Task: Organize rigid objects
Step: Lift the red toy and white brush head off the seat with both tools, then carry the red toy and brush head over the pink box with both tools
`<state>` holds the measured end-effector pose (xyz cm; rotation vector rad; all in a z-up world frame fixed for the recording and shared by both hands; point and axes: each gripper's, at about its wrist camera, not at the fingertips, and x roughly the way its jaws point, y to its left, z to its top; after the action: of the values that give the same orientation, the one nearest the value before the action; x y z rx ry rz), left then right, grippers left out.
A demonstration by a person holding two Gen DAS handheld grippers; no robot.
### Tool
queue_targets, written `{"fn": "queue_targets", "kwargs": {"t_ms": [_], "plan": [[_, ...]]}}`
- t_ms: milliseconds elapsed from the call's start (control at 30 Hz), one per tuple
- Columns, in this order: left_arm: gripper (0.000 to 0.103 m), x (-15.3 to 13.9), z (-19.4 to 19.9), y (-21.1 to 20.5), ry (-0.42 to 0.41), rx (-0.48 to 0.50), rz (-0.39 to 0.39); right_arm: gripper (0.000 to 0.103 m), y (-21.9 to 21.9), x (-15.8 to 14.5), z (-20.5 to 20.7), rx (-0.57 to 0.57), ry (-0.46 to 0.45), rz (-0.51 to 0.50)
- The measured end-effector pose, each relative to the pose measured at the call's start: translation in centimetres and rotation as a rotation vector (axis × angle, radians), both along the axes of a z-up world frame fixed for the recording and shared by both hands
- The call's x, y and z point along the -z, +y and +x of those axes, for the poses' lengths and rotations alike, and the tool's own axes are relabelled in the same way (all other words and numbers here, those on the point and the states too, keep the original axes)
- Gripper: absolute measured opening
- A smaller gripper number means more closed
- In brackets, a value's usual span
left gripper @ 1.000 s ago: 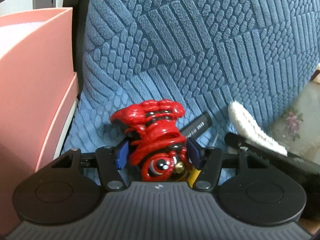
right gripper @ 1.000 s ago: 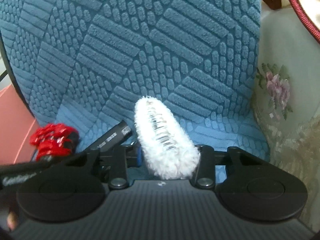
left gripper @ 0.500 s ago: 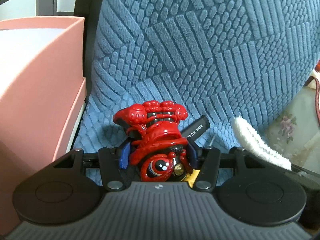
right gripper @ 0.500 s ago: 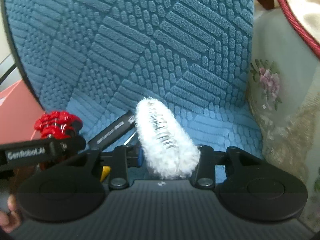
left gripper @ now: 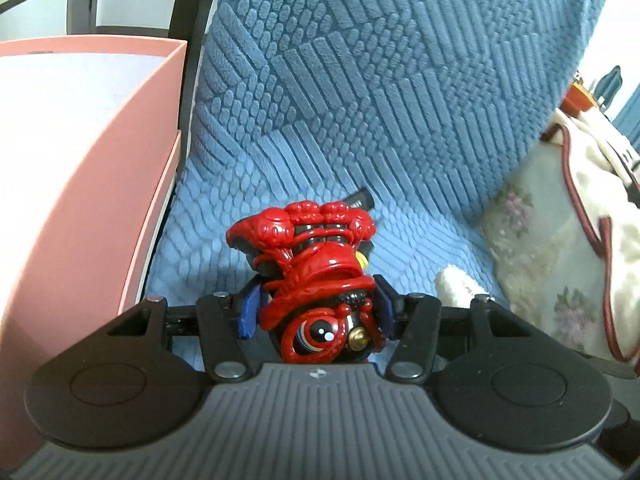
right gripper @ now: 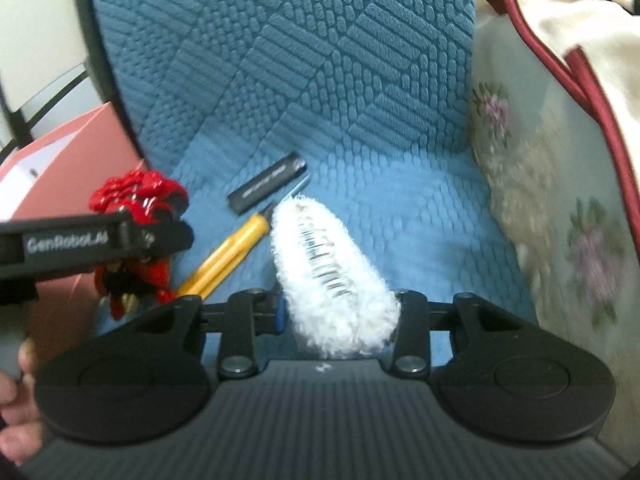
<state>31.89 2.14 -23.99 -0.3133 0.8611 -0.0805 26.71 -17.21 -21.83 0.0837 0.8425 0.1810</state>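
Observation:
My left gripper (left gripper: pixel 316 304) is shut on a glossy red and black lion-head figurine (left gripper: pixel 316 272) and holds it above the blue seat cushion (left gripper: pixel 320 120). The figurine also shows in the right wrist view (right gripper: pixel 138 204), with the left gripper (right gripper: pixel 132 236) around it. My right gripper (right gripper: pixel 338 312) is shut on a fluffy white hair clip (right gripper: pixel 328 268), lifted off the seat. A black flat stick (right gripper: pixel 268 188) and a yellow-handled tool (right gripper: pixel 228 256) lie on the cushion below.
A pink box (left gripper: pixel 72 168) stands open at the left of the chair. A floral cushion (right gripper: pixel 560 220) with a cream, red-trimmed cloth (right gripper: pixel 568 32) lies at the right. The chair's blue backrest (right gripper: pixel 300 40) rises behind.
Both grippers have risen from the seat with their objects. The yellow-handled tool and black stick now lie exposed on the cushion, farther below.

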Motion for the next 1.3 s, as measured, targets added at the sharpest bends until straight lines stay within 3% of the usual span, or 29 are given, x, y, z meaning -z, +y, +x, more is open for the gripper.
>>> {"fn": "queue_targets", "kwargs": {"t_ms": [500, 900, 1300], "plan": [[0.061, -1.6, -7.7, -2.5, 0.036, 0.048, -0.004, 0.04, -1.4, -2.6, -5.8, -0.007, 0.014, -0.01], [0.061, -7.1, -12.8, -2.3, 0.017, 0.048, -0.027, 0.04, -2.9, -7.5, -10.4, -0.013, 0.003, 0.022], [0.061, -12.9, -16.7, -0.1, -0.013, 0.016, -0.028, 0.04, -0.7, -12.5, -13.2, -0.075, -0.043, 0.03]]}}
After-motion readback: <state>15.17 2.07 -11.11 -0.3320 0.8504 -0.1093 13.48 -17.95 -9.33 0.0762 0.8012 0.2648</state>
